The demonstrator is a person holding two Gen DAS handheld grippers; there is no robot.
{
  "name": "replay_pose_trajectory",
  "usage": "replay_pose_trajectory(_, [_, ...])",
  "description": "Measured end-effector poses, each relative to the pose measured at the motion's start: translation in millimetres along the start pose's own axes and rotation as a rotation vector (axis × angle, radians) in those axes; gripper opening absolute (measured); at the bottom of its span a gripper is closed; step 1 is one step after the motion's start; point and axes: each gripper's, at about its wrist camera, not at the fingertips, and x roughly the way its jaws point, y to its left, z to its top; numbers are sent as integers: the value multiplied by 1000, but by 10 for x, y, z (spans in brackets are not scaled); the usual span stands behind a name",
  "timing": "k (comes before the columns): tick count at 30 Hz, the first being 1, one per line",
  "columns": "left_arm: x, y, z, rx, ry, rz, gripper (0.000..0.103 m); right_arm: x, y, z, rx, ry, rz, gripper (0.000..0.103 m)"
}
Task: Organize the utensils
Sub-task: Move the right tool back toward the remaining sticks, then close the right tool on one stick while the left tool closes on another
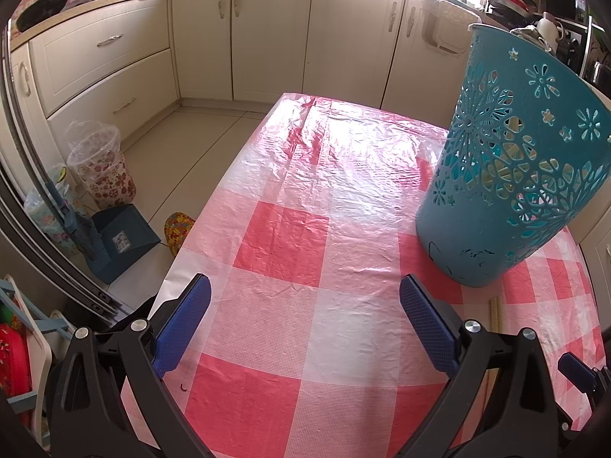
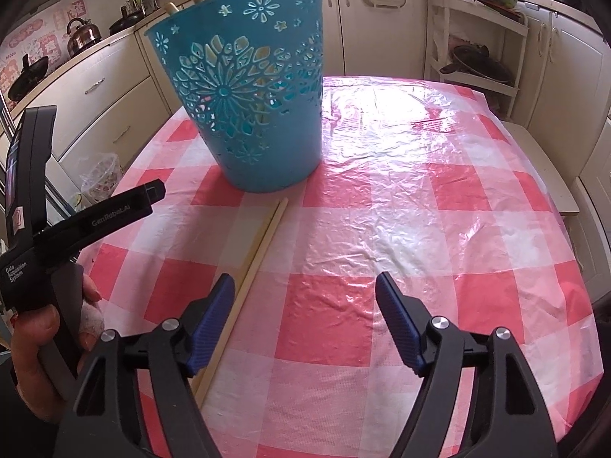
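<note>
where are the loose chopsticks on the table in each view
Left wrist: chopsticks at lower right, only a short stretch showing beside the left tool's right finger, just below the teal basket.
Right wrist: chopsticks at centre left, running from the basket's base down past the right tool's left finger.
Shared landmark: the basket.

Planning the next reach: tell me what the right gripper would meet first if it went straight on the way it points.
The right gripper points over bare checked tablecloth. Blue basket and chopsticks lie left of that line, so the way looks free, though depth is unclear.
</note>
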Motion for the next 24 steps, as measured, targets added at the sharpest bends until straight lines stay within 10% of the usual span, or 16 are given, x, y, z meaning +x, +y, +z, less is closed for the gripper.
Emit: replay_pose_trajectory(24, [8, -56, 7, 2, 2, -4, 95, 225, 158, 18, -46, 48, -46, 73])
